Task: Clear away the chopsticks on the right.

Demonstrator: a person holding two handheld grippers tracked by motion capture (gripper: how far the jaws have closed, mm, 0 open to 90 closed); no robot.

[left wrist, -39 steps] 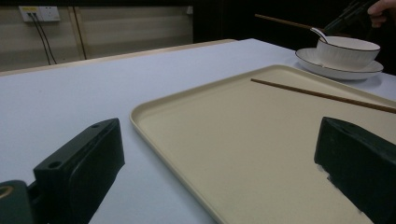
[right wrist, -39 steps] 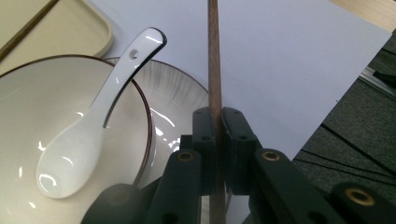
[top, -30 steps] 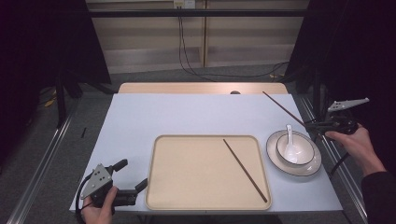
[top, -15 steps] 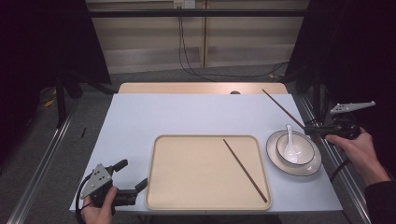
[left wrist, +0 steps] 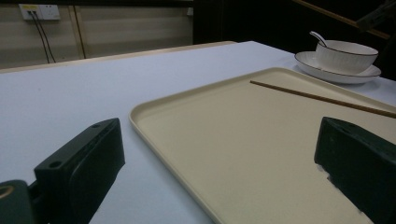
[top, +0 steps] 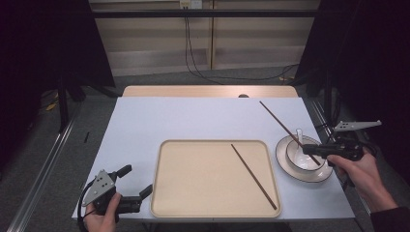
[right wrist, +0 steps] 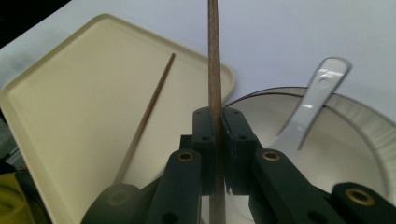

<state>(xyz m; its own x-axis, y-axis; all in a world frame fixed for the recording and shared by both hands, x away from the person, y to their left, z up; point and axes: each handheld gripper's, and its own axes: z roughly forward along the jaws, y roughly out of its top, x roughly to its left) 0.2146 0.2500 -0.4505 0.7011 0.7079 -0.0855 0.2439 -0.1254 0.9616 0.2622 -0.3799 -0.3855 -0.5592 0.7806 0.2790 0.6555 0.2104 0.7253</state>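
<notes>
A beige tray [top: 193,186] lies at the table's near middle, and one brown chopstick [top: 254,176] rests slantwise on its right half. My right gripper [top: 312,149] is shut on a second chopstick [top: 280,122], which it holds in the air over the white bowl [top: 302,158]. In the right gripper view this chopstick [right wrist: 214,56] stands straight up out of the closed jaws [right wrist: 218,119]. The bowl sits on a white plate [top: 285,166] with a white spoon [top: 299,137] in it. My left gripper [top: 136,180] rests open at the tray's near left corner, holding nothing.
The white table [top: 193,118] has a wooden strip [top: 208,91] along its far edge. Black frame posts stand at both sides. Cables hang down the back wall. In the left gripper view the tray rim [left wrist: 154,123] runs between the open jaws.
My right gripper has carried the held chopstick a little nearer and leftward, so it now crosses over the bowl. The left gripper has stayed put.
</notes>
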